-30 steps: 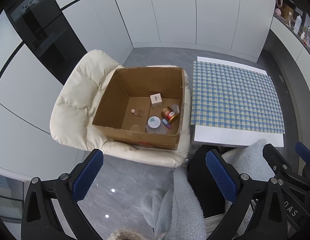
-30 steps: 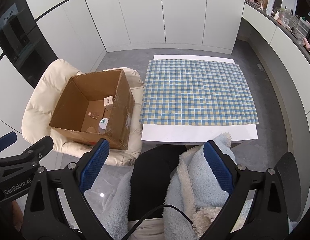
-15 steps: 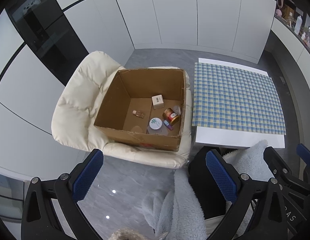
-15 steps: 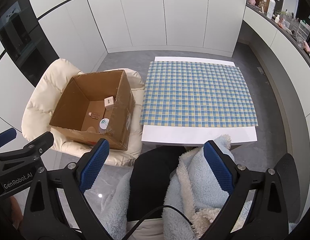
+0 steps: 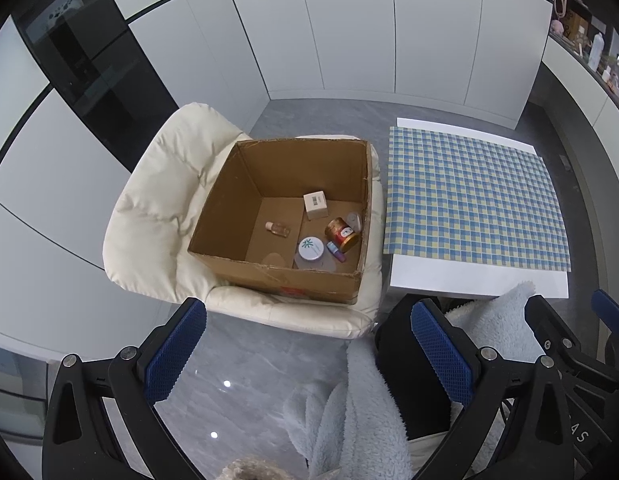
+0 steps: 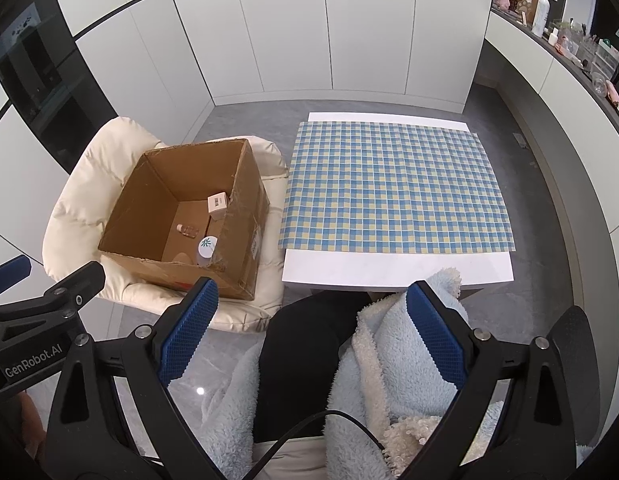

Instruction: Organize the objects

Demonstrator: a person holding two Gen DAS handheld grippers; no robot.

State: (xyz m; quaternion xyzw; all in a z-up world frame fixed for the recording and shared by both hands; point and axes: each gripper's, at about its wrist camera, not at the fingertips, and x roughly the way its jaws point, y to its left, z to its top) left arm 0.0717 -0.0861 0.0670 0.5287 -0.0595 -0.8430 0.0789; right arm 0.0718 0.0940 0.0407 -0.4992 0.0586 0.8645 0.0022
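**Both grippers hang spread and empty above the box; the view has barely drifted**

From the left wrist view, the left gripper [image 5: 305, 350] hangs with its blue pads far apart and nothing between them, well above the grey floor. Beyond it an open cardboard box [image 5: 233, 196] sits on a cream chair [image 5: 157, 200]. On the box floor lie a small white carton [image 5: 315, 205], a little clear bottle [image 5: 277, 228], a white-lidded jar [image 5: 310, 249], a red and gold tin [image 5: 341, 234] and a small purple tube [image 5: 336, 251]. To the right a checked cloth [image 5: 473, 204] covers a white table [image 5: 469, 284] with nothing on it.

Set against the pictures half a second and a second back, the box has slid slightly up and right in the frame; its contents keep their arrangement. That reads as a small camera drift, not a handling move.

From the right wrist view, the right gripper [image 6: 309, 326] is likewise spread and holds nothing, over a person's dark lap and pale blue fleece [image 6: 393, 344]. Framing is almost unchanged.

Items gathered in the box and a bare cloth fit either things due to be laid out or things already packed away.
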